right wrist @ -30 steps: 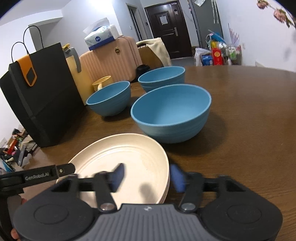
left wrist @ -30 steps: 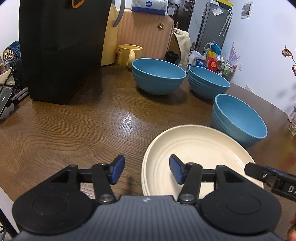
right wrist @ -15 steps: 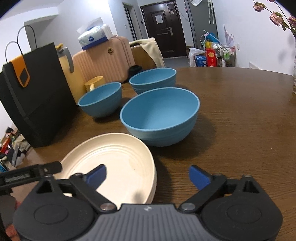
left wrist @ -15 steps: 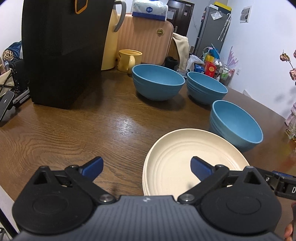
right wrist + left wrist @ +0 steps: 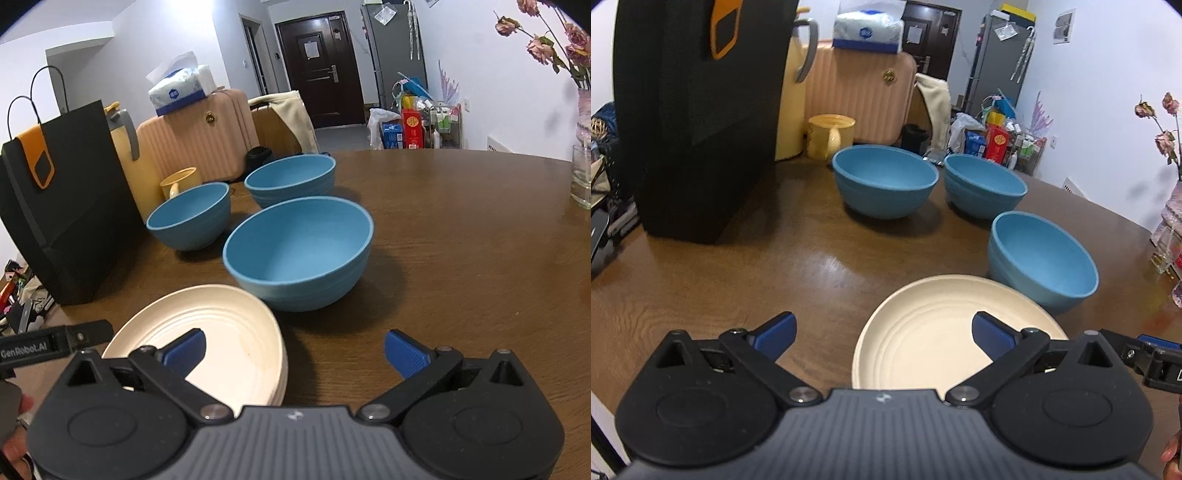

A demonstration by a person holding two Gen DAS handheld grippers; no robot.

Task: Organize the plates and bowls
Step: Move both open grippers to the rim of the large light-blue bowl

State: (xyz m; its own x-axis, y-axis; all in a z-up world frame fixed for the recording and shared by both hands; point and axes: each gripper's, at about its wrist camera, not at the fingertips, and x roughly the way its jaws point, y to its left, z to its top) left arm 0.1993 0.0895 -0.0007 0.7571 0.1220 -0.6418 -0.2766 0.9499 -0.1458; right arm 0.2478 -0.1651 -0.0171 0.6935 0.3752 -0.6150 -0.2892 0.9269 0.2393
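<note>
Right wrist view: "GenRobot.AI" on left gripper (image 5: 55,343).

Legible text, entry one: "GenRobot.AI" in white letters on the black side bar of my left hand-held gripper (image 5: 55,345), at about 9 o'clock in my right wrist view. Entry two: a blue round logo on the tissue pack (image 5: 177,90), at 11 o'clock, characters too small to read. Entry three: a paper notice on the dark door (image 5: 312,50), at 12 o'clock, unreadable.
</note>
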